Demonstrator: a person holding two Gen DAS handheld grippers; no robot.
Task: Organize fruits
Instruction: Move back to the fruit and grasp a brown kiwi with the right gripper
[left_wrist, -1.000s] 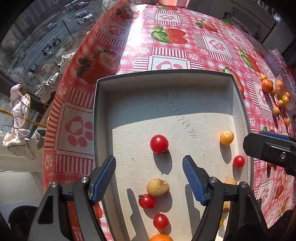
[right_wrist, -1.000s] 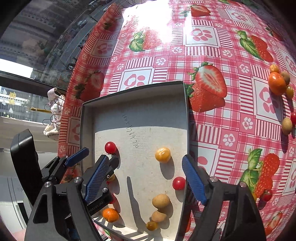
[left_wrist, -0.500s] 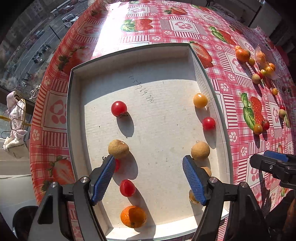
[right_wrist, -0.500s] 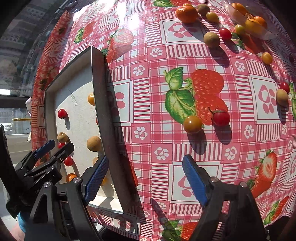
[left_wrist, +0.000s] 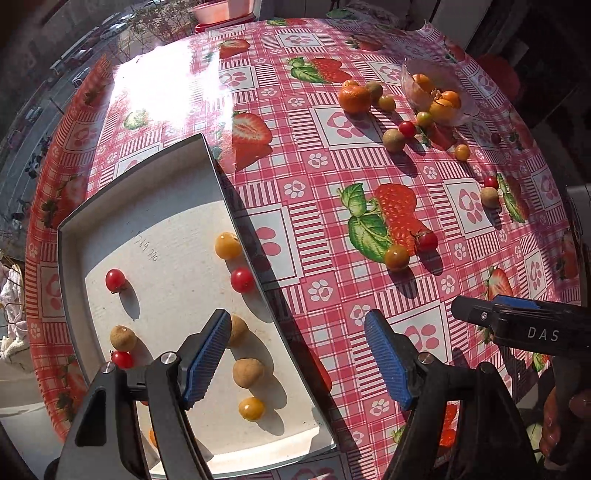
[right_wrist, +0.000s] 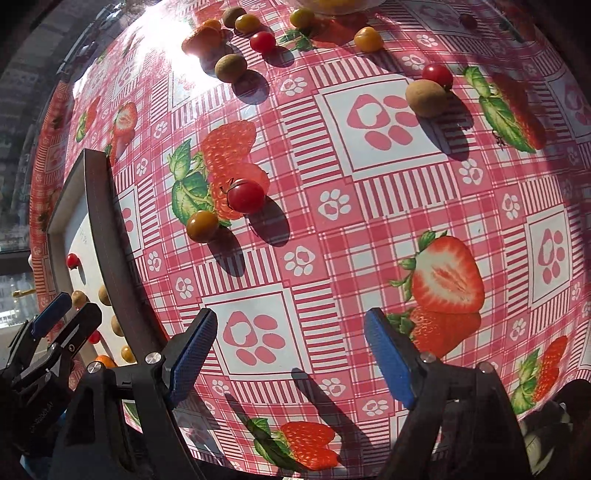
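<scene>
Two grippers, left gripper (left_wrist: 295, 356) and right gripper (right_wrist: 290, 350), hover with jaws wide and empty. The grey tray (left_wrist: 218, 173), long axis running away, holds fruits; a red tomato (right_wrist: 245, 195) and yellow tomato (right_wrist: 202, 225) touch on the tabletop (right_wrist: 332, 258) just beside it.

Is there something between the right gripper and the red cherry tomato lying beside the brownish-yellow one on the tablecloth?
Nothing visible: only bare tablecloth lies between the open right gripper and the red cherry tomato. The brownish-yellow tomato touches its left side.

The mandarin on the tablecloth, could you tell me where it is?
Left wrist view: the mandarin lies far across the table, just left of the glass bowl.
</scene>
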